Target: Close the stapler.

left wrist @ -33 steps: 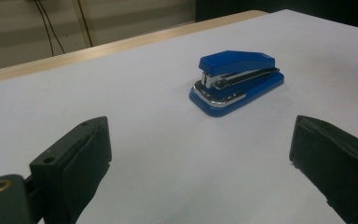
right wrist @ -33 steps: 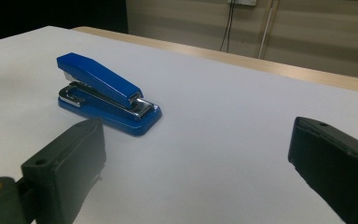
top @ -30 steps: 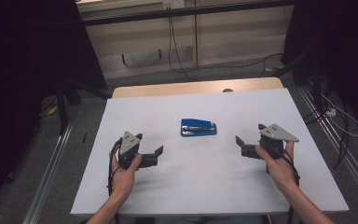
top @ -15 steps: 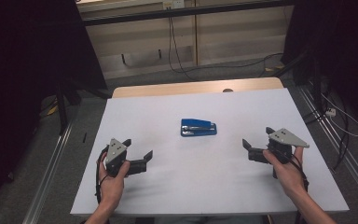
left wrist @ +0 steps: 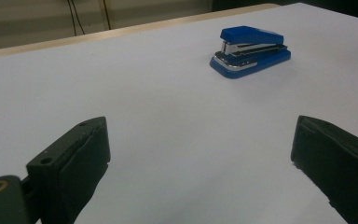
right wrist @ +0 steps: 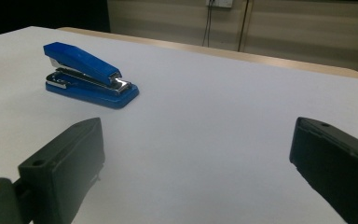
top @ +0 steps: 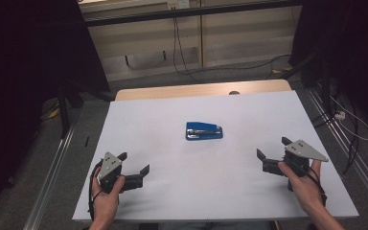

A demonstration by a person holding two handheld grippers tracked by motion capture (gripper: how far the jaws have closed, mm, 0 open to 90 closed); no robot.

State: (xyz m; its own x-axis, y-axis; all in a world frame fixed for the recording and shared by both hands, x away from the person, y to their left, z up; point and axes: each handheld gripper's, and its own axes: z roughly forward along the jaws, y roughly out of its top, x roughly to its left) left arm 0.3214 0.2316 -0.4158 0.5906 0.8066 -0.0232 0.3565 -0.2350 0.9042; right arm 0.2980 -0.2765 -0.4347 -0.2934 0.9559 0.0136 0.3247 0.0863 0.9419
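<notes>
On the white surface [top: 172, 120] a blue stapler [top: 204, 130] lies flat near the middle, a little toward the far edge, its long side running across the table. Its blue top arm is down over the silver magazine and blue base.

Left tongs [top: 135, 167] sit low near the front left corner, held in the person's left hand [top: 106, 194], jaws spread wide with nothing between them. In the left gripper view the stapler [left wrist: 250, 50] stands well ahead and to the right of the two black jaws, with bare white sheet between.

Right tongs [top: 274, 152] are near the front right, held in the right hand [top: 306, 184], a grey three-cornered plate [top: 305, 149] on top; these jaws are also wide apart and hold nothing. In the right gripper view the stapler [right wrist: 88, 75] lies ahead and to the left, well apart from the jaws.

Nothing stands between either pair of tongs and the stapler. Beyond the white sheet a strip of pale wood tabletop [top: 201, 89] shows, then a pale wall panel with cables [top: 179, 43] hanging down it. Metal rails [top: 52, 163] run along the floor at both sides.
</notes>
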